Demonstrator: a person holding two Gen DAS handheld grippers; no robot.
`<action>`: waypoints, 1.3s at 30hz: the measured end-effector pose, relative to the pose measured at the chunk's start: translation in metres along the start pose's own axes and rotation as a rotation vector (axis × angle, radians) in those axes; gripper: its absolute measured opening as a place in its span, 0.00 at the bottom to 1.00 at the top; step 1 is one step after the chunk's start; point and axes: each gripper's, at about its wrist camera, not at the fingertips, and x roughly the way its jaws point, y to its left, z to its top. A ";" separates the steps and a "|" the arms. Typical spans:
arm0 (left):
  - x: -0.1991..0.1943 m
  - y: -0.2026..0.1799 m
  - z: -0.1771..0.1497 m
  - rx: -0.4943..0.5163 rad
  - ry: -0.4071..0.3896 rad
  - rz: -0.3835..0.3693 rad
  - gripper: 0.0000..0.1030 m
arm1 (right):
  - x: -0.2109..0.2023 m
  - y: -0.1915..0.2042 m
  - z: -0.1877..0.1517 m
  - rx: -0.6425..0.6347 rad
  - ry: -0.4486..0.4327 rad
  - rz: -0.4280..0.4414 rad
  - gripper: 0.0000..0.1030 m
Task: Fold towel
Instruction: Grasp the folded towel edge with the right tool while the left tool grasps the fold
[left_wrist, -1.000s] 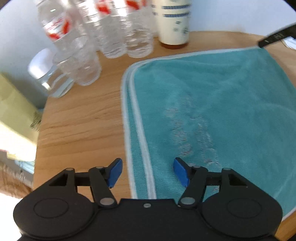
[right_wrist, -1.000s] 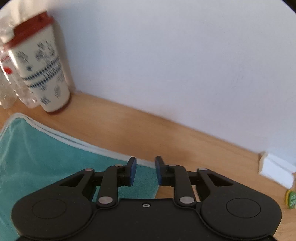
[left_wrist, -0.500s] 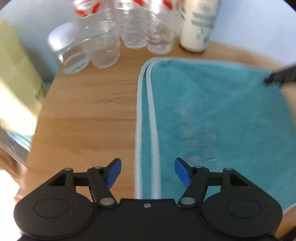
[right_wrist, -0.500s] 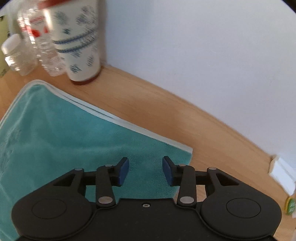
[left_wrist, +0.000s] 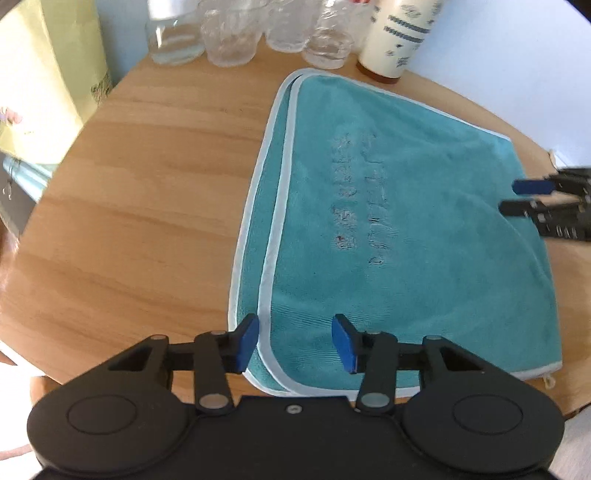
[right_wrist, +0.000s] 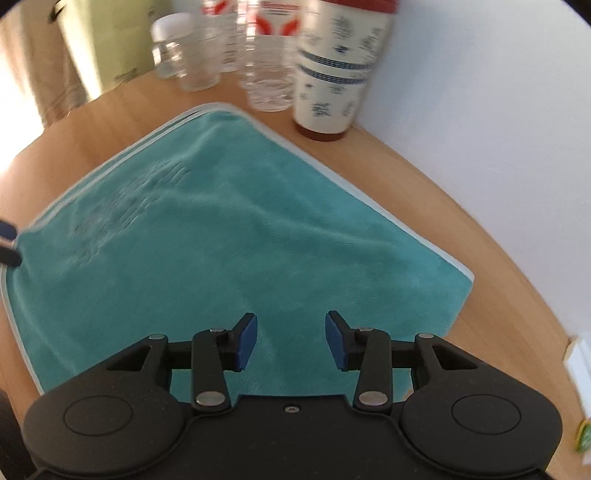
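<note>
1. Your left gripper has pulled back, jaws apart, above the folded teal terry towel at 6 o'clock.
2. Your right gripper, nearly closed earlier, now gapes over the towel's 3 o'clock side.

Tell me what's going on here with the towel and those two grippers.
A person holds two grippers over a teal towel lying on a wooden table. The towel is already folded once; two white-trimmed edges lie stacked along one side. The left gripper is open over the near corner, and the right gripper is open over the opposite side. Neither grips the cloth. Bottles and a cup stand behind.
</note>
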 end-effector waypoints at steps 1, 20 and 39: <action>0.003 0.000 0.000 -0.003 0.004 0.007 0.37 | 0.000 0.003 0.000 0.000 0.000 0.009 0.45; -0.026 -0.010 -0.001 0.011 -0.080 0.032 0.07 | -0.005 0.011 0.062 -0.099 -0.166 0.021 0.45; 0.001 0.014 0.001 -0.050 0.003 -0.014 0.07 | 0.130 0.051 0.210 -0.298 -0.090 0.184 0.45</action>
